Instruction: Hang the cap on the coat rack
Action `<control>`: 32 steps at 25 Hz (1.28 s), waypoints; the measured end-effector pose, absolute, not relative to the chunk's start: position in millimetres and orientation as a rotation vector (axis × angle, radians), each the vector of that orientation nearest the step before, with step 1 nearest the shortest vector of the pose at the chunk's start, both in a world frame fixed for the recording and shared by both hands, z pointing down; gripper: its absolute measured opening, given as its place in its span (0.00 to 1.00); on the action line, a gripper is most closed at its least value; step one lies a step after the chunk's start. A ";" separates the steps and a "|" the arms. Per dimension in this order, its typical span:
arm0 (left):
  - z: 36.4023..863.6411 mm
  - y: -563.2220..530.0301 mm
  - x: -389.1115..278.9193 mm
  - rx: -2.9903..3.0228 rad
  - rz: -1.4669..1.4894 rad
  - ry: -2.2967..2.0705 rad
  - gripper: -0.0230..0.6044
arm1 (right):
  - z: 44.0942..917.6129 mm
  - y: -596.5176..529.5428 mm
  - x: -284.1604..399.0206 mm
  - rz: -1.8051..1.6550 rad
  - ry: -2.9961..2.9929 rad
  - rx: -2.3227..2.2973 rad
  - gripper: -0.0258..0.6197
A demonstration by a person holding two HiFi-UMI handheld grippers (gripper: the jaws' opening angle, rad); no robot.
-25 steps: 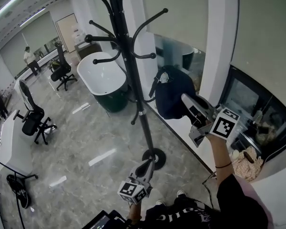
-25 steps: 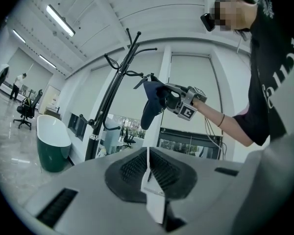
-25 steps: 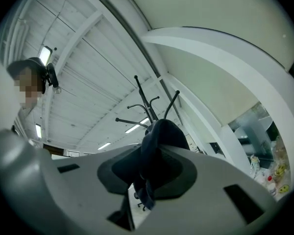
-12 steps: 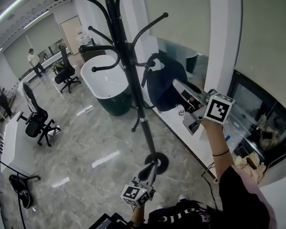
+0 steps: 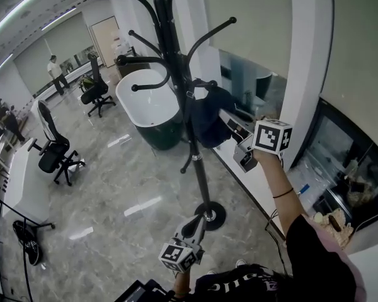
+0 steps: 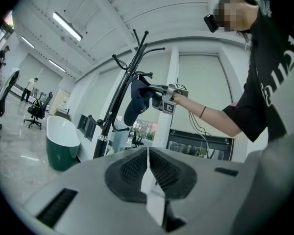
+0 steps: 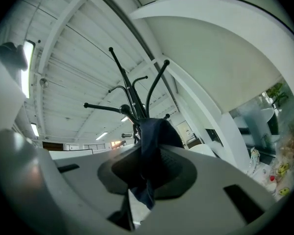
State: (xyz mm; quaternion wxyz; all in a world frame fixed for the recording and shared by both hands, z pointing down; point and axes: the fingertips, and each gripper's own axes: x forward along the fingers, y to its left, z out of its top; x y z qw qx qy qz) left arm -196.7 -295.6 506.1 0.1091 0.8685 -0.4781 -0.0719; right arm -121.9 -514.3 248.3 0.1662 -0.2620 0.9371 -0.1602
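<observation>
The coat rack (image 5: 176, 74) stood upright on its round base, with its curved arms fanning out at several heights. I judged that I had come in at its right side because the lower short hook (image 5: 205, 82) there was the easiest one to reach.

The dark cap (image 5: 209, 115) hung right against the pole, just under that hook. It was lifted up there so that its band or strap could be slipped over the tip. I could not tell whether any part of it was already resting on the hook.

The right hand-held gripper (image 5: 232, 129) was raised at arm's length and clenched narrowly on the cap's fabric. In the right gripper view the cloth ran down between the 2 jaws, with a fold bunched against the pads (image 7: 174, 168). That hold carried the cap's weight, so I judged that letting go would be premature until the hook took it.

The left hand-held gripper (image 5: 200, 218) hung low near the rack's base, its jaws pressed together on nothing, and had no part in the job.
</observation>
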 end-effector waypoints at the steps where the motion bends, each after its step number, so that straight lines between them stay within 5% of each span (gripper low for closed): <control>1: 506.7 -295.8 -195.4 2.552 -0.208 -1.410 0.04 | 251.8 -518.4 -124.7 -0.468 2.673 -0.745 0.16; 13: 511.6 -292.7 -219.4 2.518 -0.217 -1.464 0.04 | 268.0 -530.8 -150.1 -0.352 2.689 -0.817 0.17; 19: 511.4 -285.8 -218.1 2.520 -0.205 -1.453 0.04 | 269.8 -510.8 -139.9 -0.191 2.754 -0.863 0.42; 32: 515.6 -252.4 -225.9 2.536 -0.193 -1.415 0.04 | 355.7 -428.8 -138.1 -0.286 2.802 -0.936 0.42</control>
